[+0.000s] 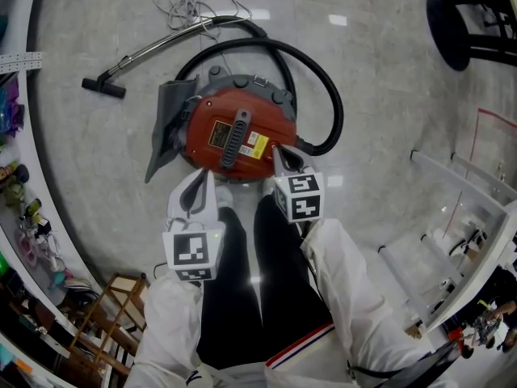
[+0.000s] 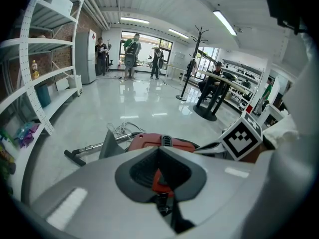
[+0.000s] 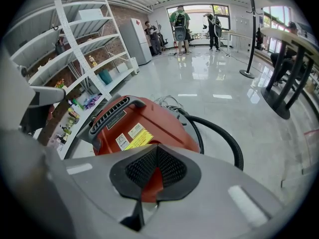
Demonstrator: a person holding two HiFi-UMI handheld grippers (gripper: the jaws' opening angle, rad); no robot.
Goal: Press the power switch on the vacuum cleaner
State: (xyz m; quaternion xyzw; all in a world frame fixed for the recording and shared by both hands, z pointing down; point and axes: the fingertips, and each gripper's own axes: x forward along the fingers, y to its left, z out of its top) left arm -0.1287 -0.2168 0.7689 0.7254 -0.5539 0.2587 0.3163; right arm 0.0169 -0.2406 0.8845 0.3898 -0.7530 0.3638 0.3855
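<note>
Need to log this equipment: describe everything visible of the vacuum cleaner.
The vacuum cleaner is a round red canister on a dark grey base, seemingly plastic, upright on the glossy floor. A black ribbed handle crosses its top beside a yellow label. A black hose loops round it to a metal wand with a black nozzle. The right tool, shut, points at its near top edge; contact is unclear.

Long ceiling strip lights (image 2: 134, 20) are flooding the room evenly, throwing white glare patches onto the glossy pale stone floor (image 1: 380, 95) beyond the round red vacuum cleaner (image 1: 234, 136). Fisheye distortion is bending edges; corners are darkening.
</note>
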